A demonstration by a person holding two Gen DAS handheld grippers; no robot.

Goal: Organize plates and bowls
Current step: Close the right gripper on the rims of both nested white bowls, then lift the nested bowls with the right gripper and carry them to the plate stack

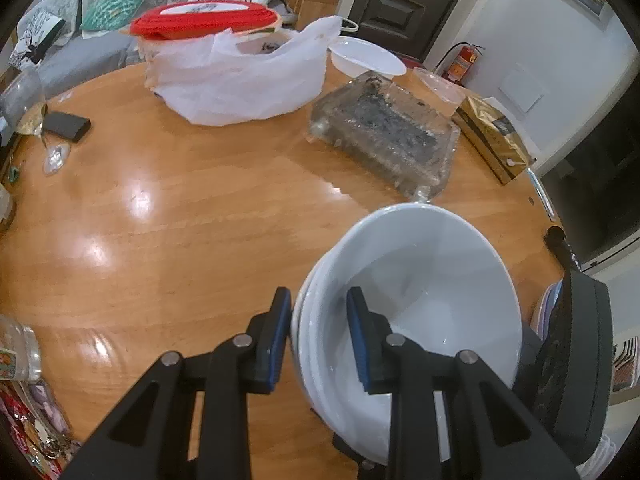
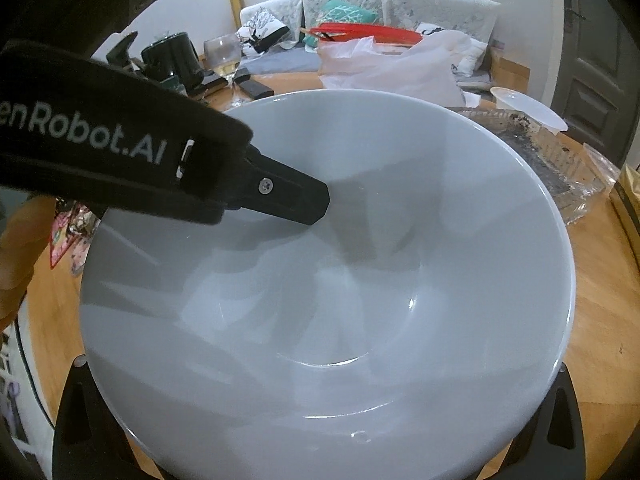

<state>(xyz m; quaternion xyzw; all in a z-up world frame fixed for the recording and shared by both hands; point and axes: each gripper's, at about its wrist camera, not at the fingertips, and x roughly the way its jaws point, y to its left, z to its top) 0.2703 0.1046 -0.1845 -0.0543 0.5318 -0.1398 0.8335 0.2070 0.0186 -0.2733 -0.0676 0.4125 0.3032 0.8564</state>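
Note:
A stack of white bowls (image 1: 432,292) sits on the round wooden table (image 1: 180,240) at the near right. My left gripper (image 1: 320,338) straddles the stack's left rim, one blue pad (image 1: 280,336) against the outer wall and the other (image 1: 360,340) inside the top bowl, pressing the rims between them. In the right wrist view the top bowl (image 2: 340,300) fills the frame, and the left gripper's inner finger (image 2: 296,200) reaches into it. The right gripper's body (image 1: 572,340) stands close against the stack's right side. Its fingertips are hidden under the bowl; only its spread black arms (image 2: 72,400) show.
Behind the bowls lie a clear plastic tray (image 1: 384,132) with dark crumbs, a gold box (image 1: 496,140) and a white plastic bag (image 1: 240,76) under a red-lidded container (image 1: 204,20). A wine glass (image 1: 28,108) and a black block (image 1: 66,124) stand far left, a jar (image 1: 20,352) near left.

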